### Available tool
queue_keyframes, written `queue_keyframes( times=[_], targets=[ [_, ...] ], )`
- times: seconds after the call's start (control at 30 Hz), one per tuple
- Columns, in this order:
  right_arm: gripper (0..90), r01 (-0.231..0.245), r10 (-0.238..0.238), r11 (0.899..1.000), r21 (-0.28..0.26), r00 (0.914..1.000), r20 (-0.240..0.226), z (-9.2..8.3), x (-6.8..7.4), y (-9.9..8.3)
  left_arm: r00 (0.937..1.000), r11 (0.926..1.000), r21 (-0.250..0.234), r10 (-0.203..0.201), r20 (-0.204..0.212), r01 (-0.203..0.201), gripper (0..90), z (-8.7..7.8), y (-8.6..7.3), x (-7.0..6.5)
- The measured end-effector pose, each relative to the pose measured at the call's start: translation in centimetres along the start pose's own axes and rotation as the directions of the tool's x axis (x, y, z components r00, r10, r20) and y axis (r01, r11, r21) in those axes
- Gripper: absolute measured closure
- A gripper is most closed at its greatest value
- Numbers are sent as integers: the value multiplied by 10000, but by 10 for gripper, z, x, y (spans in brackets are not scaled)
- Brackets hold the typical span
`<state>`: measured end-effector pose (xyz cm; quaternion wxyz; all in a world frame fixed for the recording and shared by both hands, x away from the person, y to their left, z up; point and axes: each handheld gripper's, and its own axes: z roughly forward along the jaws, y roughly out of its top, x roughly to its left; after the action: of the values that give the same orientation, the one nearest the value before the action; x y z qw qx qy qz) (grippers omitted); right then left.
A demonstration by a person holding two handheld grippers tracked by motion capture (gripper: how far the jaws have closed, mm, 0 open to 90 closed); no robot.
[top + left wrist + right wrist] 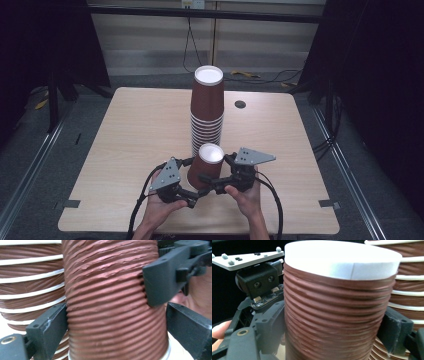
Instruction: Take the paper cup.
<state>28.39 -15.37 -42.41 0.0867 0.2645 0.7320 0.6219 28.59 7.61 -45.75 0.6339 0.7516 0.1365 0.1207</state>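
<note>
Both claws sit low in the middle of the high view, either side of the single upside-down brown ripple paper cup (207,167). The left gripper (194,199) has its jaws spread: in its own view the left pad is at the wall and the right one stands off. The right gripper (206,179) looks to be pinching the cup's sides. The cup stands on the wooden table (125,150) just in front of the tall cup stack (206,107). I'd pull the left claw straight back so it doesn't tip the cup, and squeeze gently since that wall probably dents.

Single cup (207,167) upside down on table (125,150), before cup stack (206,107); grippers flank it.
</note>
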Motion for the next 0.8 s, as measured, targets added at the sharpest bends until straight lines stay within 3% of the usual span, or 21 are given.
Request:
queue_keyframes(
  times=[0.17,0.6,0.8],
  targets=[
    [184,-104,104,9999,-85,9999,-4,2,0,-3,9998,9998,12,-213,-3,213,62,3,0,0],
    [140,-187,188,9998,-84,9998,57,1,-1,-5,10000,9981,615,29,-73,-25,111,5,4,-1],
    [134,-252,252,9996,-147,9997,-59,2,1,-4,10000,9982,596,6,11,-6,120,2,5,-1]
  ],
)
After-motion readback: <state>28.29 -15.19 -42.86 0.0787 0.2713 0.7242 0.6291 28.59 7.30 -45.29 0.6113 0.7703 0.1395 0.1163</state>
